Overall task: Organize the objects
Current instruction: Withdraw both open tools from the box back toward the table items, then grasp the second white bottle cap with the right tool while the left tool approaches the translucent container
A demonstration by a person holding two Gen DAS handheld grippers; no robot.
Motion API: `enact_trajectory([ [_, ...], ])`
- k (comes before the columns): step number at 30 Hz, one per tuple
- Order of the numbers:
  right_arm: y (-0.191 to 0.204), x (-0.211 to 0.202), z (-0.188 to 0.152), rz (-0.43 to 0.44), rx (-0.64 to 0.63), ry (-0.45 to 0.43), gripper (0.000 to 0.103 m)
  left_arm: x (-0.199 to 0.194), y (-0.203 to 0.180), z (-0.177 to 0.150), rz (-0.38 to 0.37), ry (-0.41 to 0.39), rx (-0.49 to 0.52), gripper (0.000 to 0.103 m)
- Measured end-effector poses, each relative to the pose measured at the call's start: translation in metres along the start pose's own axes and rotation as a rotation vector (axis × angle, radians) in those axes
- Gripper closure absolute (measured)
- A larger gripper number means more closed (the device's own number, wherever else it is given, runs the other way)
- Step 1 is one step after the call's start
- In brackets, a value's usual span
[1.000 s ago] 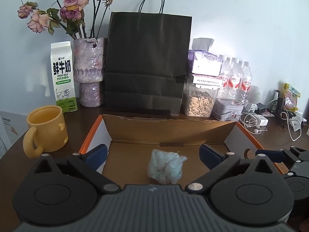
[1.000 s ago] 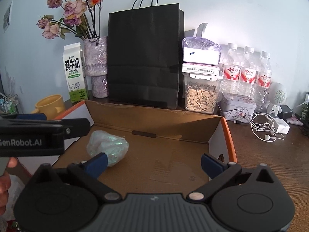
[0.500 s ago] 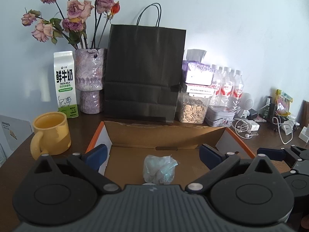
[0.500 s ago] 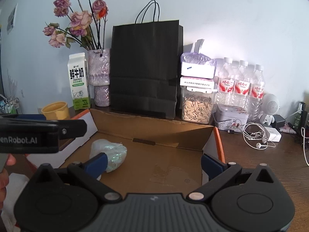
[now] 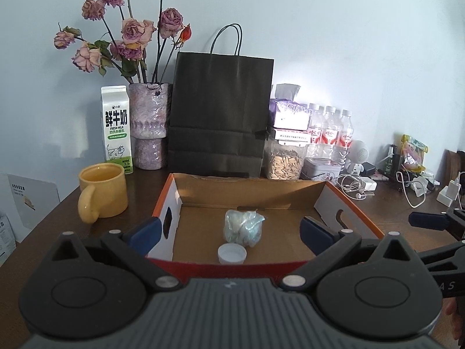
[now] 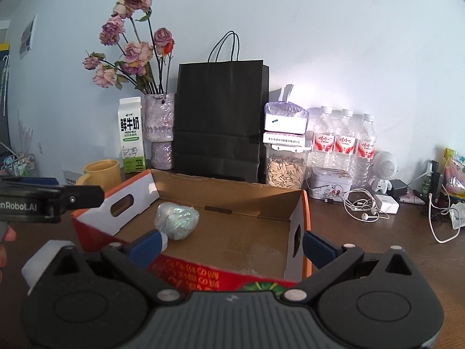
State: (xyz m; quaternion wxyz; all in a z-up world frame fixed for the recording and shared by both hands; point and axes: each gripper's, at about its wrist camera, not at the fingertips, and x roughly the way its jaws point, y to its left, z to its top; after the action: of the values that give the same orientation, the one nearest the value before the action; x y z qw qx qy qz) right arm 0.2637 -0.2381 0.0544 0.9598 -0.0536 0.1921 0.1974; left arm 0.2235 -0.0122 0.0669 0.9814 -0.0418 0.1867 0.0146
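Observation:
An open cardboard box (image 5: 250, 183) (image 6: 232, 189) with orange edges and a red front sits on the dark wooden table. Inside it lie a crumpled pale-blue plastic wad (image 5: 243, 227) (image 6: 177, 220) and a white bottle cap (image 5: 232, 254), which in the right wrist view is mostly hidden behind a fingertip. My left gripper (image 5: 231, 231) hangs open in front of the box, nothing between its fingers. My right gripper (image 6: 232, 242) is open too, over the box's near right side. Each gripper shows at the edge of the other's view.
A yellow mug (image 5: 103, 190) stands left of the box. Behind it are a milk carton (image 5: 116, 129), a vase of dried roses (image 5: 148, 125), a black paper bag (image 5: 221, 113), a jar of seeds (image 5: 286, 163), water bottles (image 6: 344, 145), a tin (image 6: 331, 184) and tangled cables (image 6: 363, 206).
Both grippers have pulled back and risen away from the box, which now shows its red front wall. The white cap has come into view. The wad has not moved.

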Motion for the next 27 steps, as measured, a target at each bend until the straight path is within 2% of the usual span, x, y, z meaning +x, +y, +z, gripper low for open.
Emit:
enact_trajectory([
  [14,0.005,-0.058,-0.043,-0.013,0.012,0.026,0.000,-0.047,0.001,-0.025,-0.001,0.011,0.018,0.000],
  [27,-0.013,-0.105,-0.079,-0.066,0.028,0.055,0.000,-0.075,0.021,-0.066,0.054,0.097,0.018,0.000],
])
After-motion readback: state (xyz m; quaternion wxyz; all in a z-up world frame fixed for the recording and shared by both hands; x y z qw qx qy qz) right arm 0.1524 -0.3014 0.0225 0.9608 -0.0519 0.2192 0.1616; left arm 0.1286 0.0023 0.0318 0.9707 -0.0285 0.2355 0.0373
